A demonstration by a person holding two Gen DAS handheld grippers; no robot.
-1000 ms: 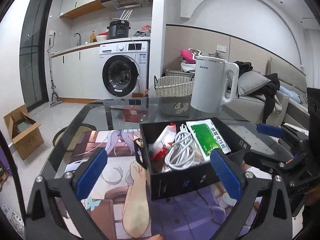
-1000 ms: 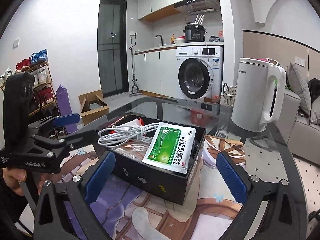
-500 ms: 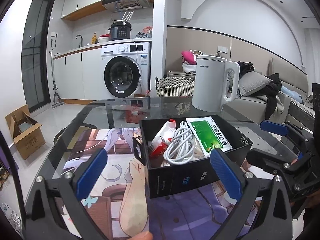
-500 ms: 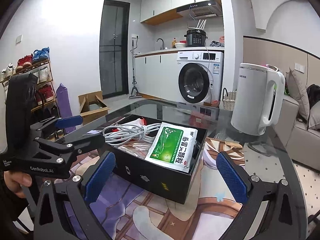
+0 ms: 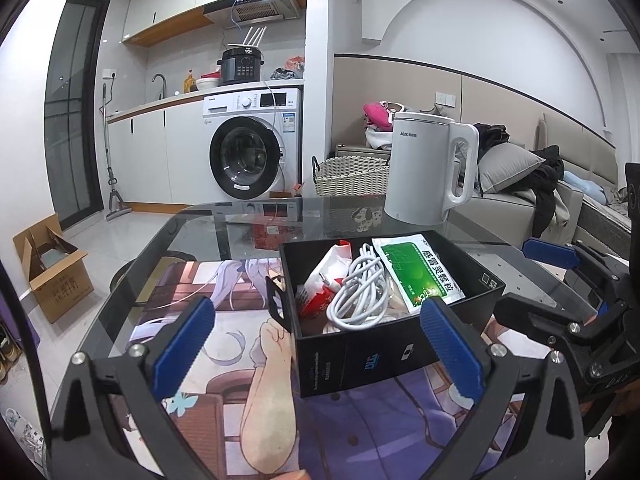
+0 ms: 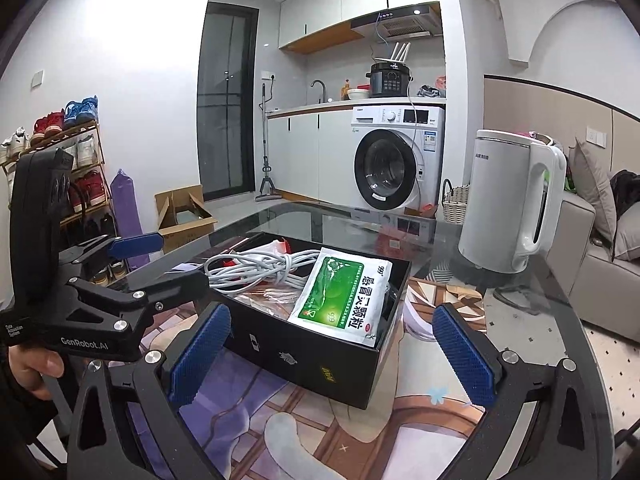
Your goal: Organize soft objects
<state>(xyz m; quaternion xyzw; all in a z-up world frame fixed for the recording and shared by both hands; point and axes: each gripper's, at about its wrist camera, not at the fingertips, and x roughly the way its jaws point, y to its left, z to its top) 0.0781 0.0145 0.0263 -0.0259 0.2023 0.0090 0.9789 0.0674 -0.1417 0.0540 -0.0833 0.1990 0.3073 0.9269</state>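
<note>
Both wide-open, empty tools pulled back from black box (image 5: 384,356) holding white cable (image 5: 358,296), green sachet (image 6: 340,292)

Open black box (image 5: 384,356) sits on the illustrated mat. Inside: a green-and-white sachet (image 5: 420,274) tilted against the box's right wall, a coiled white cable (image 5: 356,296) lying in the middle, and a red-and-white packet (image 5: 324,284) at left, partly under the cable.

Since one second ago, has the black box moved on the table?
No. The black box sits in the same spot before the white kettle, on the same part of the printed mat; only the camera shifted.
</note>
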